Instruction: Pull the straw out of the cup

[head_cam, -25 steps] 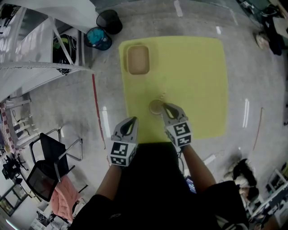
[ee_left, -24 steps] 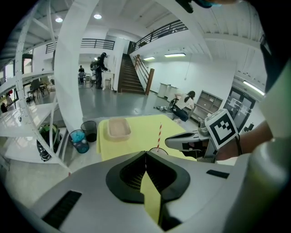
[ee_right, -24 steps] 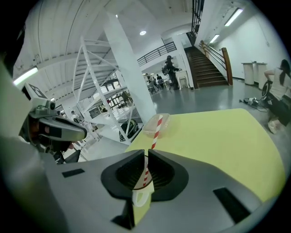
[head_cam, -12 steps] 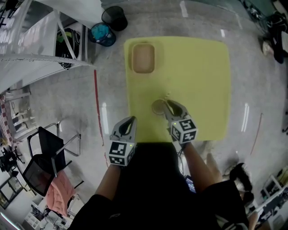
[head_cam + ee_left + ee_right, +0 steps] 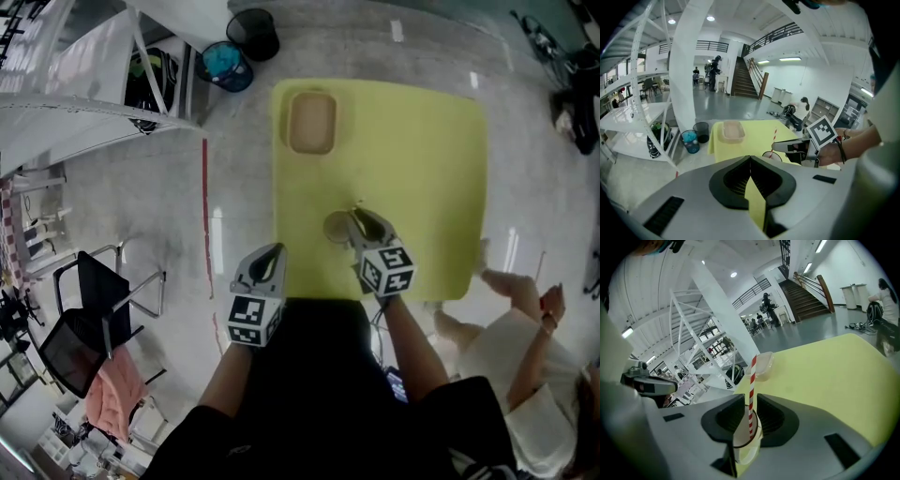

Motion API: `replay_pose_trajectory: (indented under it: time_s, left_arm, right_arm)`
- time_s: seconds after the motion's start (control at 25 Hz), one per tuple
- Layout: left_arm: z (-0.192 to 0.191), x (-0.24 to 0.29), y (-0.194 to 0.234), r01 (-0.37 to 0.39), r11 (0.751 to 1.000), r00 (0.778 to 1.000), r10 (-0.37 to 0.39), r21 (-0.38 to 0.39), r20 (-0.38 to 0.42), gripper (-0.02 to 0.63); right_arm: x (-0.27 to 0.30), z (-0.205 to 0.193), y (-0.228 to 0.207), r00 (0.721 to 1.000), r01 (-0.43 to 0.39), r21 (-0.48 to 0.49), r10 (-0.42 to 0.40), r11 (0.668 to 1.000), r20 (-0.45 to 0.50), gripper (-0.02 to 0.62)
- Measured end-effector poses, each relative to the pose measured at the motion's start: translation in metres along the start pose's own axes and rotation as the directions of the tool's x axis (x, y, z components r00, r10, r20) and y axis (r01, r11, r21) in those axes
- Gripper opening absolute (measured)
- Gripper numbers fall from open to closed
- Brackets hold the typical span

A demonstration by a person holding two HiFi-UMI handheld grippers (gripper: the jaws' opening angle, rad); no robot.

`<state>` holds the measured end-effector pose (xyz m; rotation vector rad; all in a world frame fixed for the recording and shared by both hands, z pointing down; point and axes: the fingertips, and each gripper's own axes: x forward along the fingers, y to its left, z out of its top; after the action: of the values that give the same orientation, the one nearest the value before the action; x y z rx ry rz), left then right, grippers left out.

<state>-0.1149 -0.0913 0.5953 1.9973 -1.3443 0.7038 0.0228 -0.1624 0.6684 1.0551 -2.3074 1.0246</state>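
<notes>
A clear cup [image 5: 336, 227] stands near the front edge of the yellow table [image 5: 422, 159], with a red-and-white striped straw [image 5: 751, 394] upright in it. My right gripper [image 5: 354, 217] is over the cup's right side. In the right gripper view its jaws [image 5: 751, 399] stand close on either side of the straw, above the cup rim [image 5: 745, 446]. The left gripper view shows the straw [image 5: 775, 137] rising past the right gripper's tips [image 5: 774, 146]. My left gripper [image 5: 272, 251] hangs off the table's front left, shut and empty [image 5: 750, 158].
A shallow clear tray [image 5: 311, 123] lies at the table's far left corner. Two bins [image 5: 253, 33] [image 5: 228, 66] stand on the floor beyond it, with a white rack [image 5: 75, 84] and a black chair [image 5: 80, 328] to the left. A person in white [image 5: 511, 328] stands at the table's right front.
The head view has drifted, so the table sits further right. A person in white has come into view at the lower right. Both grippers stay where they were relative to the cup.
</notes>
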Motion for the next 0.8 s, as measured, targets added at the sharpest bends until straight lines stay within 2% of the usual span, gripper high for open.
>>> replay_pose_trajectory:
  time_s: [0.8]
  left_arm:
    - [-0.001, -0.009, 0.01, -0.029, 0.999, 0.999, 0.03, -0.035, 0.016, 0.043]
  right_arm:
    - [0.014, 0.0, 0.004, 1.0, -0.006, -0.009, 0.006, 1.0, -0.028, 0.074]
